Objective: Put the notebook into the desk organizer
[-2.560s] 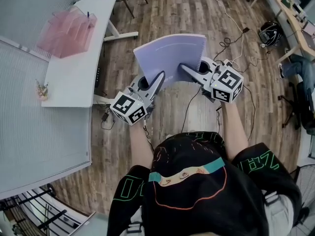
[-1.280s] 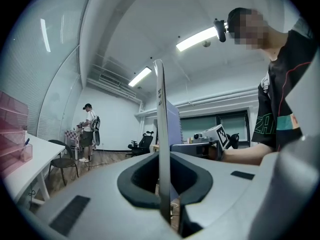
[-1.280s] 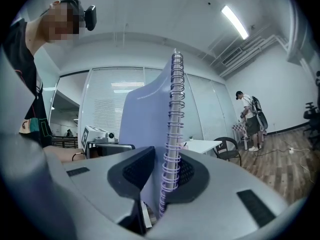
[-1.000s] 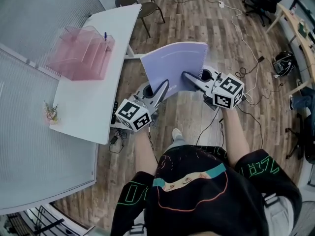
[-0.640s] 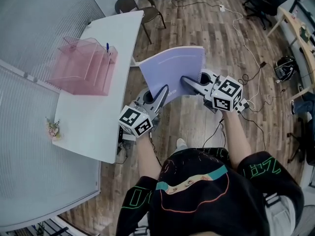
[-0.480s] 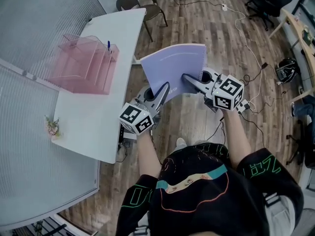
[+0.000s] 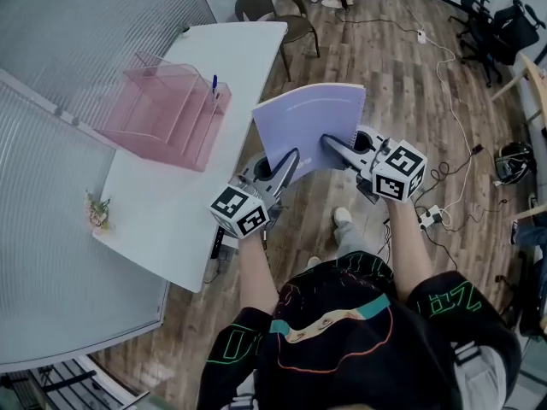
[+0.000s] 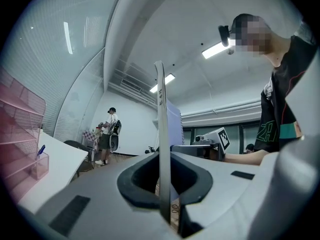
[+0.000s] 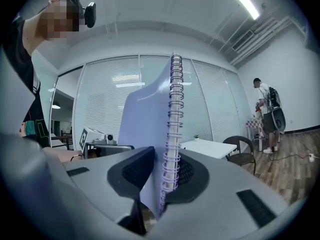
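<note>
A lilac spiral notebook stands upright in the air over the wood floor, held by both grippers. My left gripper is shut on its lower left edge, and that thin edge runs up between the jaws. My right gripper is shut on the bound side, with the wire spiral between its jaws. The pink see-through desk organizer stands on the white table, to the left of the notebook. A blue pen stands in its small front cup.
A small plant sits at the table's near left. A brown chair stands past the table's far end. Cables and a power strip lie on the floor at the right. A person stands far off.
The person has walked nearer to the table, carrying the notebook in both grippers. The organizer and table now lie closer to the notebook. Both grips are unchanged.
</note>
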